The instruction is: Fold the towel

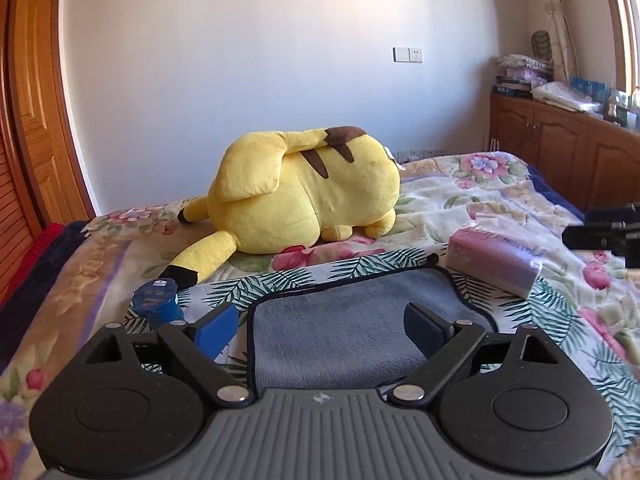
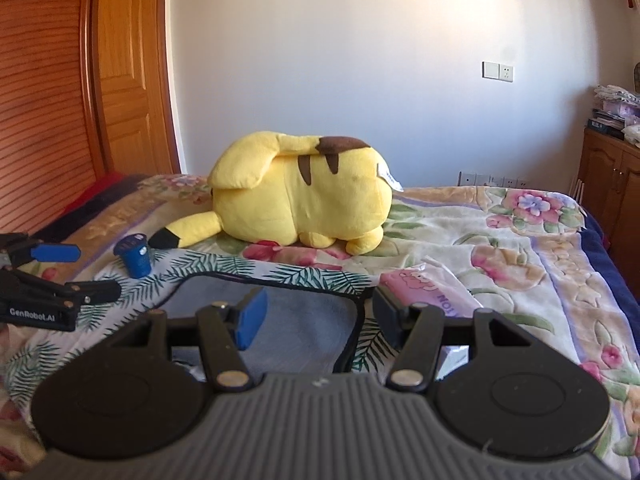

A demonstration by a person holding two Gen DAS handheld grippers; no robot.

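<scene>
Sunlit bedroom, white wall behind the bed

A plain white wall (image 1: 260, 60) carries a switch plate (image 1: 407, 55) at 1 o'clock; a wooden door (image 2: 128, 80) stands at 10 o'clock, a low wooden cabinet (image 1: 560, 148) at 3 o'clock, and a floral bedspread (image 2: 500, 232) covers the bed.

We see a bed (image 1: 500, 200) under a flowered blanket (image 1: 472, 192). A leaf-print cloth (image 1: 560, 312) lies on its near part, with a grey towel (image 1: 352, 320) flat on it. A blue cup (image 1: 156, 298) sits at the cloth's left, a pink pack (image 1: 492, 256) at its right. A yellow plush toy (image 1: 304, 196) lies farther back.
</scene>
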